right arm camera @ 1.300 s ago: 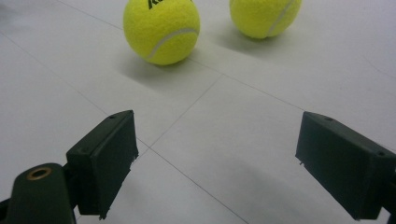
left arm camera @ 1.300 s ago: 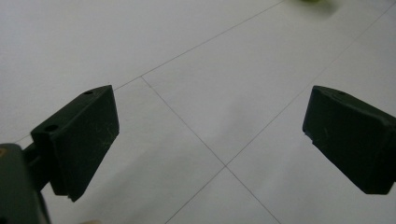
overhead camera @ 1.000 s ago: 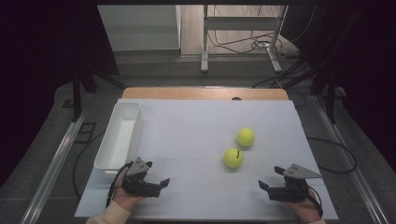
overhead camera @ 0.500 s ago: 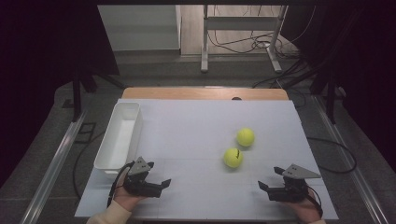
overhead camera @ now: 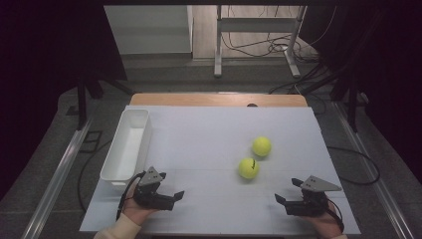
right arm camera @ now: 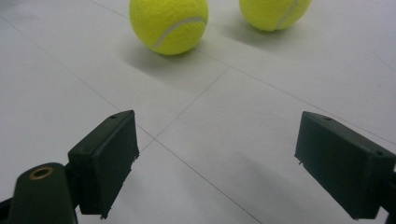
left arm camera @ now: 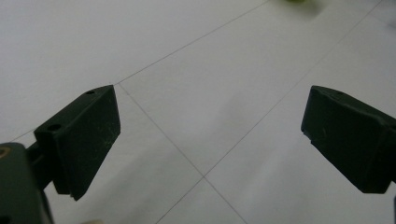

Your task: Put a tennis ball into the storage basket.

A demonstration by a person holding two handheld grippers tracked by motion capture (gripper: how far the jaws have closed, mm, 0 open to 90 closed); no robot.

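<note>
Two tennis balls on the white worktop (overhead camera: 209,134), right of centre. The near ball (overhead camera: 248,168) sits toward the front edge; the far ball (overhead camera: 261,146) lies just behind it to the right, close, but I can't tell if they touch. Empty white bin (overhead camera: 127,147) runs along the left edge.

Right gripper (overhead camera: 288,194) hovers at the front-right corner, jaws wide, nothing between them, aimed at the near ball (right arm camera: 169,25). Left gripper (overhead camera: 176,195) is at the front edge by the bin's near end, jaws also wide and empty, pointed across the bare worktop.

Handling, my read: light, felt-covered, springy. Felt gives decent friction, so slip risk is low, not fragile. Main risk is rolling, since a nudge from one jaw sends it off or into the far ball (right arm camera: 273,13). Take it across the widest part, jaws level on opposite sides, closing evenly. Moderate squeeze is enough.
</note>
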